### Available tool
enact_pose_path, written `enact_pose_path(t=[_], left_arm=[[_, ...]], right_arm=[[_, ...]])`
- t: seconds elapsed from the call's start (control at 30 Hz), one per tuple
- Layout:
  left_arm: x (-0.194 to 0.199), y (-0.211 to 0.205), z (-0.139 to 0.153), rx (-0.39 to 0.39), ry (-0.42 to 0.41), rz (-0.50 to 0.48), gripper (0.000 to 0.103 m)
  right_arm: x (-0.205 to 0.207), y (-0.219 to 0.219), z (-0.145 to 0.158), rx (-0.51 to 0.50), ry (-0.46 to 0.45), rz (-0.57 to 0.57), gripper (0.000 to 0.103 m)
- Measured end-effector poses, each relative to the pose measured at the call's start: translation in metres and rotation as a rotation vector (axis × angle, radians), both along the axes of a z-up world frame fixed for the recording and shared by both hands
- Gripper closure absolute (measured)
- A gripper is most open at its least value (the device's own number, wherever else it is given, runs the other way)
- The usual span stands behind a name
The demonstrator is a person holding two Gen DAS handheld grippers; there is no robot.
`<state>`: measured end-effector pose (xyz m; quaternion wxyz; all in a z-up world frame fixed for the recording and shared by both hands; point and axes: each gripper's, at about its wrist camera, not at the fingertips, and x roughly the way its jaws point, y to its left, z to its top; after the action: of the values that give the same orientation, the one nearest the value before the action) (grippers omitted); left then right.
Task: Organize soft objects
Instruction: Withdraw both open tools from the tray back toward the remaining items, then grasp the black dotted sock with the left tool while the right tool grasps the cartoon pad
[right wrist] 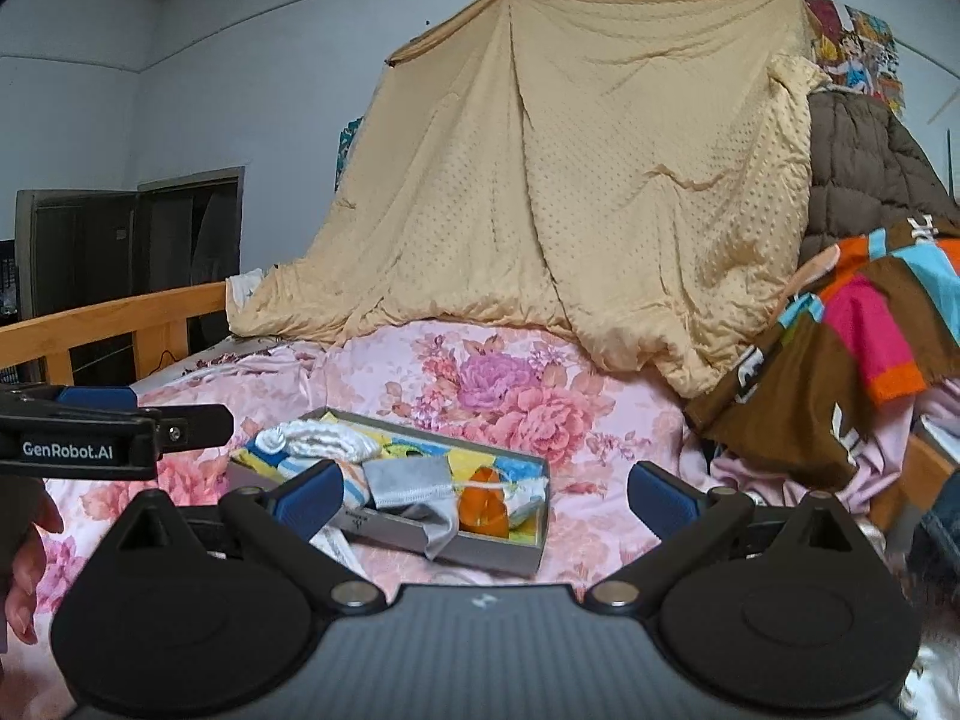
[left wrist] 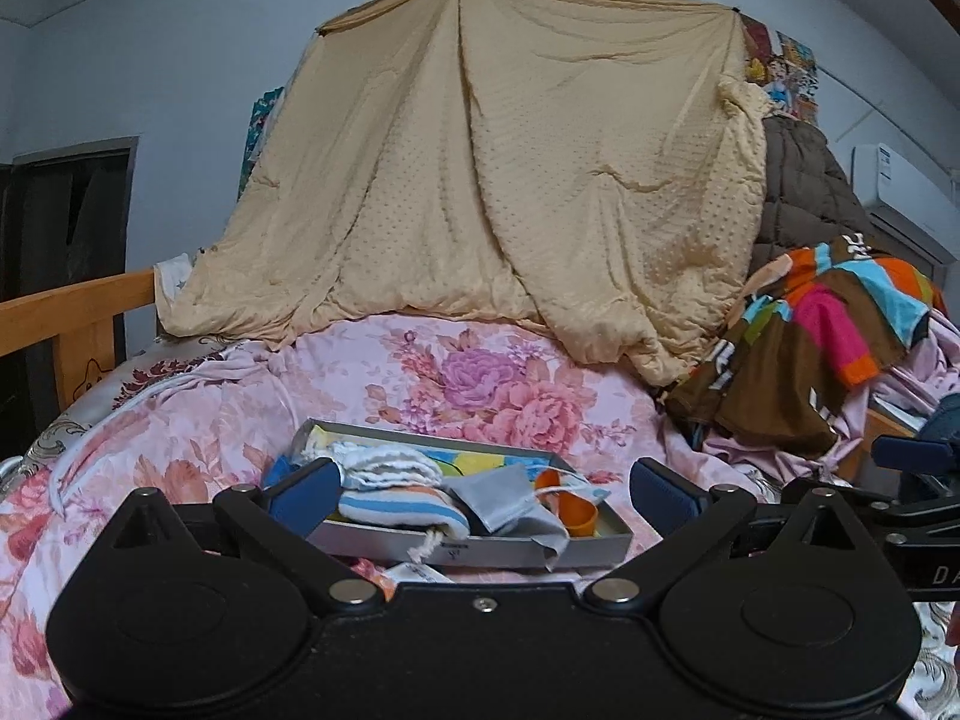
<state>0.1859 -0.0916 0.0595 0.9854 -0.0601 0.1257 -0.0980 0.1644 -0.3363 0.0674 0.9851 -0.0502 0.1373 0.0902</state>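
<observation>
A shallow grey box [left wrist: 474, 555] [right wrist: 480, 549] lies on the pink floral bed cover. In it are a white and blue-striped folded cloth [left wrist: 390, 480] [right wrist: 324, 441], a grey drawstring pouch [left wrist: 501, 495] [right wrist: 414, 489] that hangs over the front wall, and an orange object [left wrist: 579, 516] [right wrist: 483, 510]. My left gripper [left wrist: 483, 489] is open and empty, just in front of the box. My right gripper [right wrist: 486, 495] is open and empty, facing the box from the right. The left gripper's body also shows at the left edge of the right wrist view.
A beige quilt [left wrist: 510, 180] [right wrist: 570, 192] hangs at the back of the bed. A colourful patchwork cloth [left wrist: 822, 336] [right wrist: 858, 348] and a brown padded coat [left wrist: 804, 192] are heaped at the right. A wooden bed rail [left wrist: 72, 312] [right wrist: 120, 318] runs along the left.
</observation>
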Motion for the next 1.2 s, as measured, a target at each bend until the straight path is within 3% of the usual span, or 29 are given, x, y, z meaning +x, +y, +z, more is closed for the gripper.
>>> enact_pose_path(t=[0.23, 0.43, 0.77, 1.03, 1.2], left_arm=[[-0.015, -0.007, -0.029, -0.008, 0.022, -0.024, 0.001], [-0.019, -0.006, -0.053, -0.022, 0.080, -0.047, 0.001], [-0.023, 0.002, -0.075, -0.012, 0.134, -0.051, 0.001], [-0.028, 0.003, -0.089, 0.004, 0.175, -0.060, 0.001], [-0.027, 0.001, -0.099, 0.016, 0.226, -0.086, 0.001]], right_arm=[[-0.017, -0.012, -0.024, 0.029, -0.004, -0.056, 0.000], [-0.027, -0.014, -0.047, -0.031, 0.006, -0.071, 0.000], [-0.035, -0.014, -0.059, -0.023, 0.000, -0.030, 0.000], [-0.039, -0.008, -0.068, -0.074, -0.003, 0.018, 0.000], [-0.031, -0.002, -0.080, -0.082, 0.058, 0.068, 0.000]])
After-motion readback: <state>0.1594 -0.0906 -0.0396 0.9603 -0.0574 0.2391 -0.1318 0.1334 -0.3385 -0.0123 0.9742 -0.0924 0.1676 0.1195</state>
